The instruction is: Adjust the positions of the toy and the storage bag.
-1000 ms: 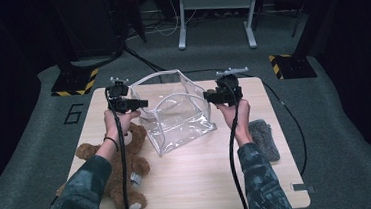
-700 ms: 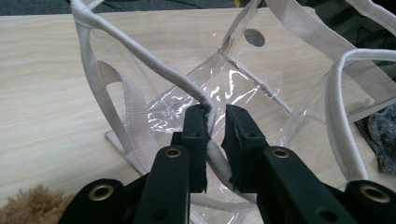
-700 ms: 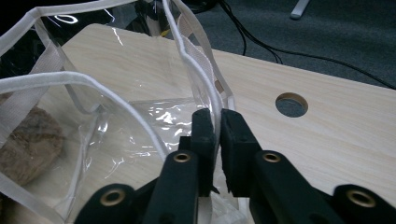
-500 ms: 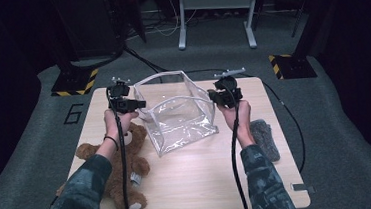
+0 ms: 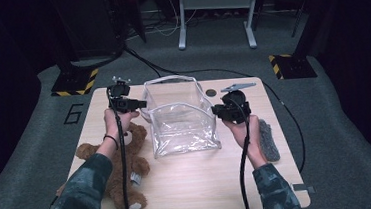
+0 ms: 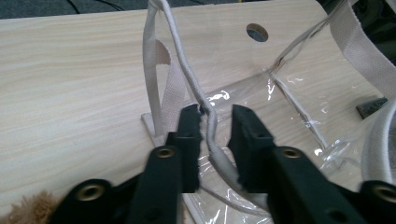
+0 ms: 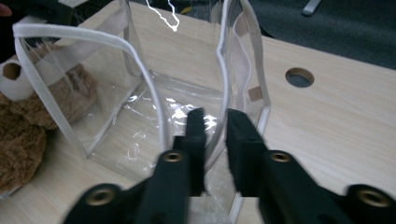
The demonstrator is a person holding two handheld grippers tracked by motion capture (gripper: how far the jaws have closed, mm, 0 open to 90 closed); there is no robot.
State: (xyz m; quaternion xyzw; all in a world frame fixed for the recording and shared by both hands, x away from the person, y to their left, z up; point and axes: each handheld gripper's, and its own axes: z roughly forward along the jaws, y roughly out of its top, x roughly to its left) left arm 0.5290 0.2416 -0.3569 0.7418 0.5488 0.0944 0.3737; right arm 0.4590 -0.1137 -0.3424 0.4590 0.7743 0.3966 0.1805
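- Mid-table, a clear plastic bag (image 5: 182, 120) is stood upright, its mouth spread between the two grippers, likely so something can be put in.
- Left gripper (image 6: 212, 123): jaws narrowly parted around the bag's white rim; contact on one jaw is seen, a firm pinch cannot be confirmed.
- Right gripper (image 7: 215, 122): jaws nearly closed on the opposite side wall.
- Teddy bear (image 5: 123, 164) is laid beside the bag, partly covered by the left forearm.
- Grey object (image 5: 268, 139) at the right edge is hard to identify.
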